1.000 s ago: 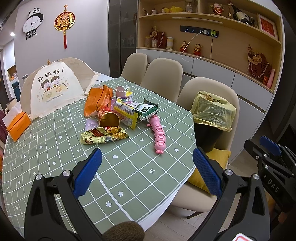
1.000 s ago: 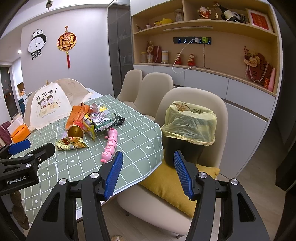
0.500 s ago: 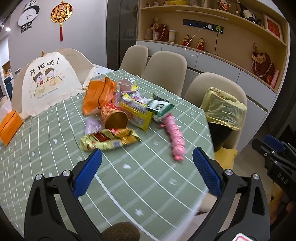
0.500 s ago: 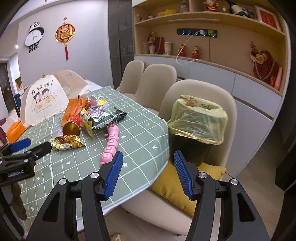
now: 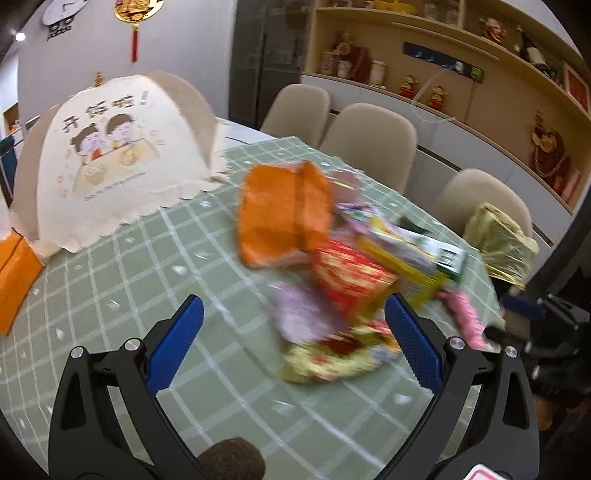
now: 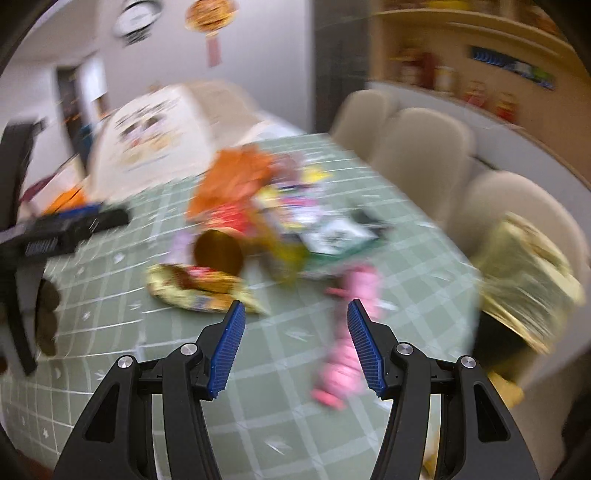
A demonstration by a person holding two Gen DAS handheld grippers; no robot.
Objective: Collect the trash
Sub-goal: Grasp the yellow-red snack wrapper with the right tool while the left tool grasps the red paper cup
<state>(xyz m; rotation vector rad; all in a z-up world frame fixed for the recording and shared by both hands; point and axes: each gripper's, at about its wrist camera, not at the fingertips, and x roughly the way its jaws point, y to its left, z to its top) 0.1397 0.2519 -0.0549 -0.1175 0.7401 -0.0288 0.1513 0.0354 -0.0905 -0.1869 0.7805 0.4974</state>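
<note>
Yellow-lined bin (image 5: 498,243) beside littered table (image 5: 110,280)

**A home dining room**

A table under a green checked tablecloth (image 5: 110,288) is standing in a lived-in room, with beige upholstered dining chairs (image 5: 369,136) lining its far side. A folding mesh food cover (image 5: 110,158) printed with a cartoon is sitting on the cloth, and snack wrappers (image 5: 332,266) are lying heaped beside it. Behind the chairs, built-in wooden shelving (image 5: 461,55) is displaying small figurines, jars and a bottle above pale cabinets. A red and gold hanging ornament (image 5: 136,14) and a wall clock (image 5: 59,11) are decorating the white wall, all pointing to a family home
</note>
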